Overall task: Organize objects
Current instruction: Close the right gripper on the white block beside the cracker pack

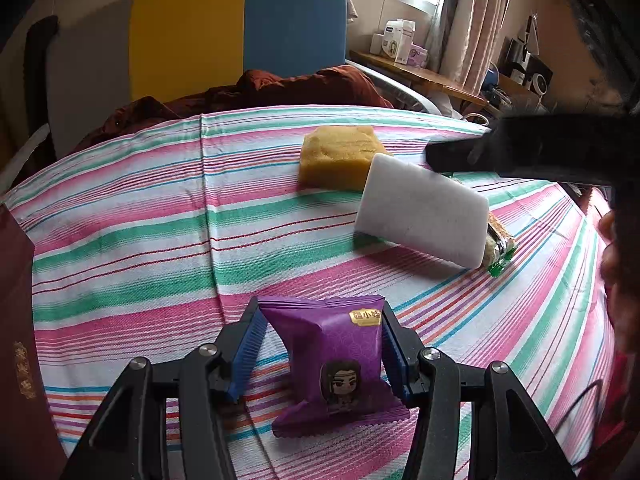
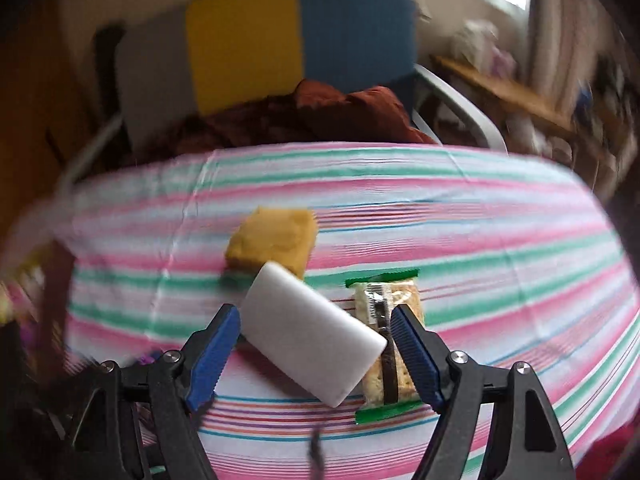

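Note:
My left gripper [image 1: 322,322] is shut on a purple snack packet [image 1: 336,360] just above the striped cloth [image 1: 160,240]. A yellow sponge [image 1: 338,158] lies farther back, also in the right wrist view [image 2: 274,242]. A white block sponge [image 1: 422,212] leans on a green-edged cracker packet [image 1: 500,250]. In the right wrist view my right gripper [image 2: 314,330] is open around the white block sponge [image 2: 310,336], which lies tilted between the blue pads. The cracker packet [image 2: 386,344] lies by the right finger. The right wrist view is blurred.
A dark red cloth [image 1: 280,88] is heaped at the cloth's far edge, before a grey, yellow and blue panel [image 1: 192,36]. A dark red book [image 1: 20,340] stands at the left. A wooden shelf [image 1: 420,72] with boxes is at the back right.

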Tool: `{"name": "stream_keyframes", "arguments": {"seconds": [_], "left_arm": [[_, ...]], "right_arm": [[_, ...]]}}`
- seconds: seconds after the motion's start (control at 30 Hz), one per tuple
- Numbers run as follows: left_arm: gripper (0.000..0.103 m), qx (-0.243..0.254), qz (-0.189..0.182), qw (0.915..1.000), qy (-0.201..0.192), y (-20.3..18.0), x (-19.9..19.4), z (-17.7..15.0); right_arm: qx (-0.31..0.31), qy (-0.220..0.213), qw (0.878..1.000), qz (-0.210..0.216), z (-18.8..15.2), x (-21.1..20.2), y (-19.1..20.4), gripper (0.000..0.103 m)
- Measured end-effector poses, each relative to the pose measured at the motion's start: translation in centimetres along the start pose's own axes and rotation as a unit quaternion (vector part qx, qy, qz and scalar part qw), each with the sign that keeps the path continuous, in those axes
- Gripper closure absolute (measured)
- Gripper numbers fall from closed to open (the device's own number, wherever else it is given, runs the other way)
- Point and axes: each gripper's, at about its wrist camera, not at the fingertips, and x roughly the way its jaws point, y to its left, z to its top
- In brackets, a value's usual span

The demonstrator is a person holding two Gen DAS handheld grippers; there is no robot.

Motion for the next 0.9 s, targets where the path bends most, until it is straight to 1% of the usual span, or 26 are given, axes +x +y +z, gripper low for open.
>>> {"name": "stream_keyframes", "arguments": {"seconds": [0.07,0.13,0.2,0.27,0.33,0.47,0.6,0.63,0.73,0.83,0.9], "left_arm": [[0.048,-0.001,-0.002,1.0000,0.000,0.1,0.0,0.0],[0.048,-0.003,-0.003,1.0000,-0.001,0.1,0.0,0.0],[0.048,-0.004,-0.005,1.0000,-0.001,0.1,0.0,0.0],[0.048,-0.004,-0.005,1.0000,-0.001,0.2,-0.1,0.0],[0.048,-0.005,-0.006,1.0000,-0.001,0.2,-0.1,0.0],[0.048,-0.005,-0.007,1.0000,-0.001,0.3,0.0,0.0],[0.047,-0.005,-0.008,1.0000,-0.001,0.3,0.0,0.0],[0.047,-0.005,-0.009,0.9999,-0.001,0.3,0.0,0.1],[0.047,-0.006,-0.010,0.9999,-0.001,0.4,0.0,0.0],[0.047,-0.006,-0.010,0.9999,-0.001,0.4,0.0,0.1],[0.047,-0.007,-0.011,0.9999,-0.001,0.4,0.0,0.1]], "right_arm": [[-0.023,0.009,1.000,-0.009,-0.3,0.5,0.5,0.024],[-0.041,0.016,0.999,-0.016,-0.3,1.1,0.9,0.019],[-0.061,0.017,0.998,-0.023,-0.4,1.7,1.3,0.019],[-0.085,0.029,0.996,-0.028,-0.5,2.3,1.8,0.019],[-0.111,0.037,0.992,-0.047,-0.8,2.9,2.4,0.019],[-0.124,0.032,0.990,-0.065,-0.9,3.1,2.6,0.019],[-0.118,0.038,0.990,-0.061,-0.7,3.4,2.0,0.021],[-0.120,0.043,0.990,-0.053,-0.8,3.6,2.1,0.027],[-0.118,0.048,0.991,-0.045,-0.7,3.4,2.0,0.039],[-0.093,0.050,0.994,-0.027,-0.5,3.1,1.1,0.041],[-0.078,0.042,0.996,-0.007,-0.3,2.5,0.9,0.041]]}}
